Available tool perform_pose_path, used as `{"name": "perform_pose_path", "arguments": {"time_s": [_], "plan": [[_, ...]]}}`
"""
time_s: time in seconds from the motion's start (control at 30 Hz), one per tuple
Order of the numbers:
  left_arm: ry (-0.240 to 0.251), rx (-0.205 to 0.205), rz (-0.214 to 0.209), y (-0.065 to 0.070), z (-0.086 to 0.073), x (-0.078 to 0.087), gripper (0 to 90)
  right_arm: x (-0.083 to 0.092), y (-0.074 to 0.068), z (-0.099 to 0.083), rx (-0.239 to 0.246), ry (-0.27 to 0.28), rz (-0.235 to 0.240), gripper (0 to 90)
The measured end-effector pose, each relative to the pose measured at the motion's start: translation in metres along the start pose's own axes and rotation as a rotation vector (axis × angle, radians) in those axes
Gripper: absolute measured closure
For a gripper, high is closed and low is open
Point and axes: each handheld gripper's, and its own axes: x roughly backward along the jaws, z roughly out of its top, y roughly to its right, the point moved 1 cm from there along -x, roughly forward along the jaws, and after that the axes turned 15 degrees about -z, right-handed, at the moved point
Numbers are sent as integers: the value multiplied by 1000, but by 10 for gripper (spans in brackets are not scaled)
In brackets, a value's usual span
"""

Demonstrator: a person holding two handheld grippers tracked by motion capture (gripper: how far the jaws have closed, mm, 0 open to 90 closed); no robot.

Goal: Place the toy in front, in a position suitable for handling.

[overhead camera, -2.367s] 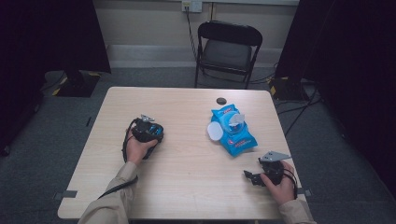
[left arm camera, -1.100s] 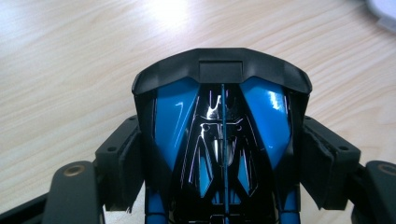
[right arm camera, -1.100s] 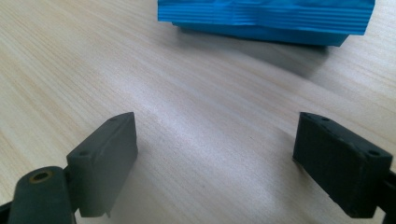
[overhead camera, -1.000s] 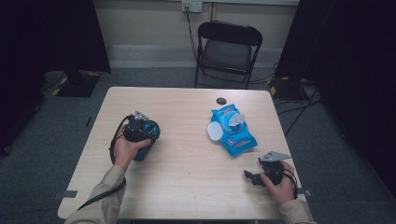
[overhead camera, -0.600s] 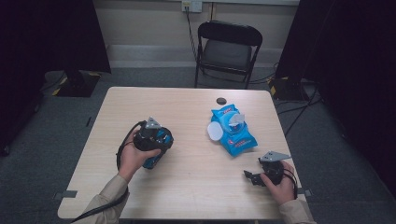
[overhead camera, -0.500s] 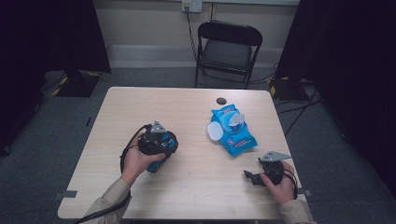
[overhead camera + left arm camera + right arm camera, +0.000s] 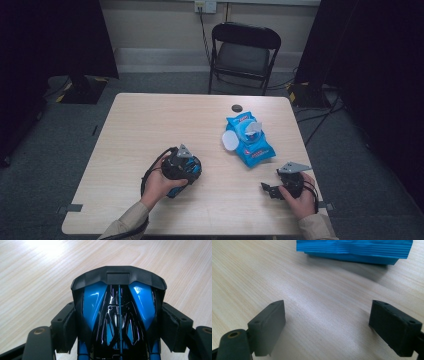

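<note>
The left gripper is pinching a glossy blue and black object between its pads, just above the wooden table, at about 7 o'clock on the tabletop. The right gripper sits at 5 o'clock, jaws spread wide with nothing between them. The blue wipes pack lies at 2 o'clock.
</note>
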Motion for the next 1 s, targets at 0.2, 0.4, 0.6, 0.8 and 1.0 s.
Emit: {"name": "perform_pose_path", "arguments": {"time_s": [0.2, 0.4, 0.6, 0.8, 1.0], "plan": [[5, 20, -10, -1, -5, -12, 254, 0, 0, 0, 0, 0, 0, 129], [-4, 29, 3, -1, -6, -16, 254, 0, 0, 0, 0, 0, 0, 129], [-2, 42, 12, -3, -6, -21, 253, 0, 0, 0, 0, 0, 0, 129], [-5, 45, 15, -4, -6, -23, 252, 0, 0, 0, 0, 0, 0, 129], [-4, 44, 26, -4, -4, -25, 251, 0, 0, 0, 0, 0, 0, 129]]}}
